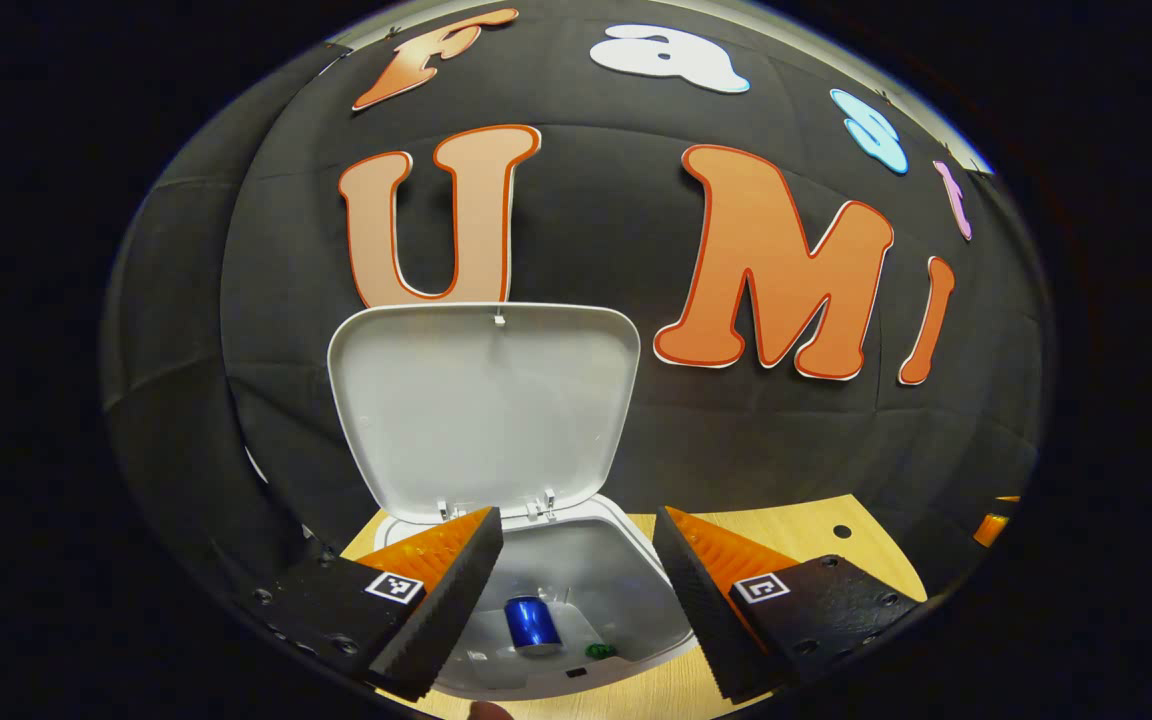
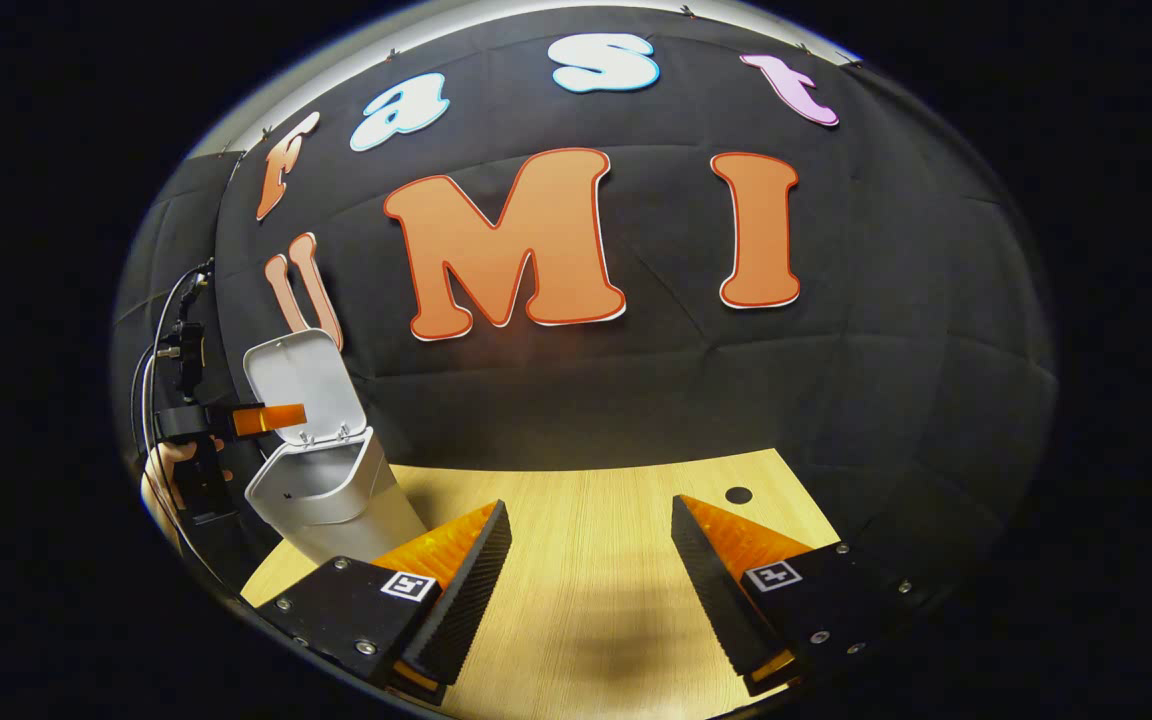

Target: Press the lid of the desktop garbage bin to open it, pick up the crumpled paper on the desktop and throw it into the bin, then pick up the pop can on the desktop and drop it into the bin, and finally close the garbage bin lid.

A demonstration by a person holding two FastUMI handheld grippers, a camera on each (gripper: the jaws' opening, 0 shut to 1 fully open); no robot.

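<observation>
In the left gripper view, your left claw (image 1: 576, 560) hangs released right over the mouth of the garbage bin (image 1: 636, 610), its two fingers spread wide with nothing between them. The bin's lid (image 1: 481, 405) stands upright, swung back on its hinges toward the booth wall, so the bin is open. Down inside, the pop can (image 1: 532, 624) lies at the bottom, and a pale lump just beside it may be the crumpled paper, though you cannot tell for certain. A small green thing (image 1: 599, 651) sits close to the can on the bin floor. The bin rests on the wooden surface (image 1: 816, 545), which carries a dark round hole (image 1: 842, 531) off toward the far corner. In the right gripper view, your right claw (image 2: 591, 570) is likewise released, fingers wide apart and holding nothing, poised above a bare stretch of the surface (image 2: 586, 500). Off at the left edge of this view stands the garbage bin (image 2: 321, 490) with its lid (image 2: 296, 385) raised, and the left claw (image 2: 256, 420), held in a hand (image 2: 171, 470), hovers just at the bin's open top, well apart from the right claw.
</observation>
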